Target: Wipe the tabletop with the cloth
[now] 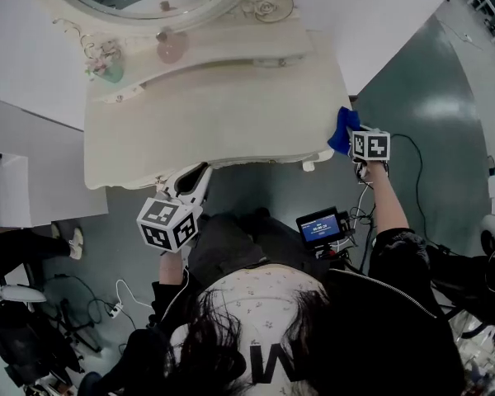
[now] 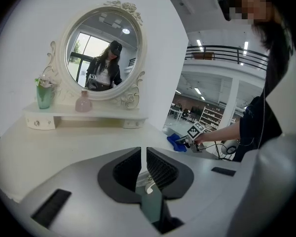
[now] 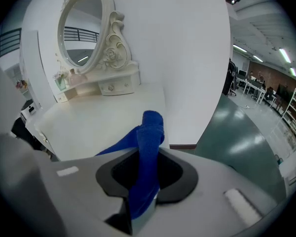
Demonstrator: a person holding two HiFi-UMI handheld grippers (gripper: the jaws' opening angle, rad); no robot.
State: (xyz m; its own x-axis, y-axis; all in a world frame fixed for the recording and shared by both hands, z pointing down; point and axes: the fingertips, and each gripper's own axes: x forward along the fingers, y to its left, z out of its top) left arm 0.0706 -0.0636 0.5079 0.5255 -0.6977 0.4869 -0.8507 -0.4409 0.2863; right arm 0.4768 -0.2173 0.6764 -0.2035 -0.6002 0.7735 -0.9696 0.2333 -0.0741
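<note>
Cloth (image 1: 341, 130) in right gripper (image 3: 146, 154) jaws at tabletop (image 1: 214, 114) edge — left gripper (image 2: 143, 163) jaws together, empty

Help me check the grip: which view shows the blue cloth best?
The right gripper view: the cloth fills the centre, pinched in the right claw. The head view shows only a small blue bunch at the right edge of the table; the left gripper view shows it far off and tiny.

Long ceiling lamps (image 2: 200, 44) light the room brightly from above. They make a white shiny patch on the green floor (image 1: 436, 106). The pale desk (image 1: 223, 118) is evenly lit, with a soft shadow under its front edge. Both gripper views bulge round, with black corners.
</note>
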